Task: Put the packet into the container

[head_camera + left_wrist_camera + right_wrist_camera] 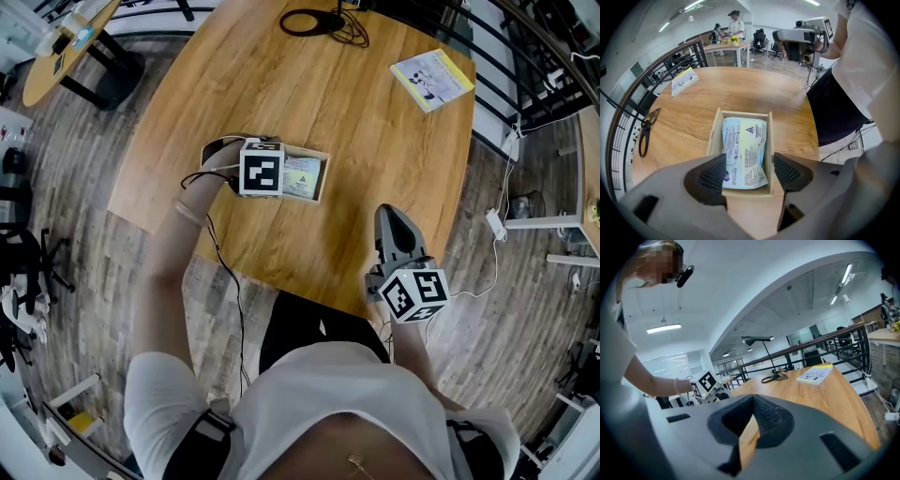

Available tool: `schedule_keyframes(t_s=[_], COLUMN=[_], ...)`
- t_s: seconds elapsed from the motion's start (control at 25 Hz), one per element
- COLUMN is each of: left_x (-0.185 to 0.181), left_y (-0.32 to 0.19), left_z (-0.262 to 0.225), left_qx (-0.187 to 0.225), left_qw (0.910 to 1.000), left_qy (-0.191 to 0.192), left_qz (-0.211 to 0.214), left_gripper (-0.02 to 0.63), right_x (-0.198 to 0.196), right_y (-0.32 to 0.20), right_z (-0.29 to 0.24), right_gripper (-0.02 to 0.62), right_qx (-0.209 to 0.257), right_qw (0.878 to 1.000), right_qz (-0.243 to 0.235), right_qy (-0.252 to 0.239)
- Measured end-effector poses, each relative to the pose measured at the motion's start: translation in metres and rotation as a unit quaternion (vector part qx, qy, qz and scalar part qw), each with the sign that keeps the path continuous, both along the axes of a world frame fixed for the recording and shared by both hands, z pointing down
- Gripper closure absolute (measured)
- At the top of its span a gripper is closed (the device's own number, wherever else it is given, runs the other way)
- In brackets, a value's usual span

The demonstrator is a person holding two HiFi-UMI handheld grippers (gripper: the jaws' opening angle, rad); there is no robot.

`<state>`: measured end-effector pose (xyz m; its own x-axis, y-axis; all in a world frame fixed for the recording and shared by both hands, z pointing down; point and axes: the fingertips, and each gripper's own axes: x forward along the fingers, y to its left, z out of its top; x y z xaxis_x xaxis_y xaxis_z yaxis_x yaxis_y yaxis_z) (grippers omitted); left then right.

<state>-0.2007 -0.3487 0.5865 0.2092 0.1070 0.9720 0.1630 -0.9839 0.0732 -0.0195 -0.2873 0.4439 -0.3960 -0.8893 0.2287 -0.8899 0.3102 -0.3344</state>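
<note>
Packet [744,152] lies flat inside the container [714,136] on the table [754,91]. Left gripper [749,174] hangs over the container's near end with its jaws apart. They straddle the packet's near end and the pads aren't pressing it, so it's released. Right gripper [752,420] is clenched on nothing at the table's near edge, well apart from the container.

container [714,136] top open | packet [744,145] fills inside | booklet [431,79], cable [323,22] well apart on table [281,112]

Pale blue packet [743,150], lying flat inside open wooden container [769,140]
</note>
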Motion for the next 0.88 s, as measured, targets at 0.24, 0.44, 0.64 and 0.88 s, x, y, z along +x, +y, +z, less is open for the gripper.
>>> schedule_keyframes(t_s=[0.24,0.44,0.64,0.88], left_x=[0.002,0.006,0.003,-0.003], left_y=[-0.024,-0.038,-0.042,-0.041], left_z=[-0.017,-0.033,-0.04,-0.052], left_qx=[0.066,0.105,0.136,0.163], left_qw=[0.9961,0.9854,0.9669,0.9296], left_qy=[0.045,0.098,0.151,0.216], left_qz=[-0.037,-0.092,-0.155,-0.25], left_gripper=[0.454,0.509,0.538,0.545], right_x=[-0.007,-0.01,-0.013,-0.016], right_y=[-0.001,-0.001,-0.001,0.0], right_z=[-0.003,-0.006,-0.008,-0.01], right_gripper=[0.583,0.583,0.583,0.583], right_qx=[0.004,0.009,0.011,0.014], right_qw=[1.0,1.0,1.0,1.0], right_qz=[-0.008,-0.013,-0.018,-0.025], right_qy=[-0.001,-0.004,-0.005,-0.007])
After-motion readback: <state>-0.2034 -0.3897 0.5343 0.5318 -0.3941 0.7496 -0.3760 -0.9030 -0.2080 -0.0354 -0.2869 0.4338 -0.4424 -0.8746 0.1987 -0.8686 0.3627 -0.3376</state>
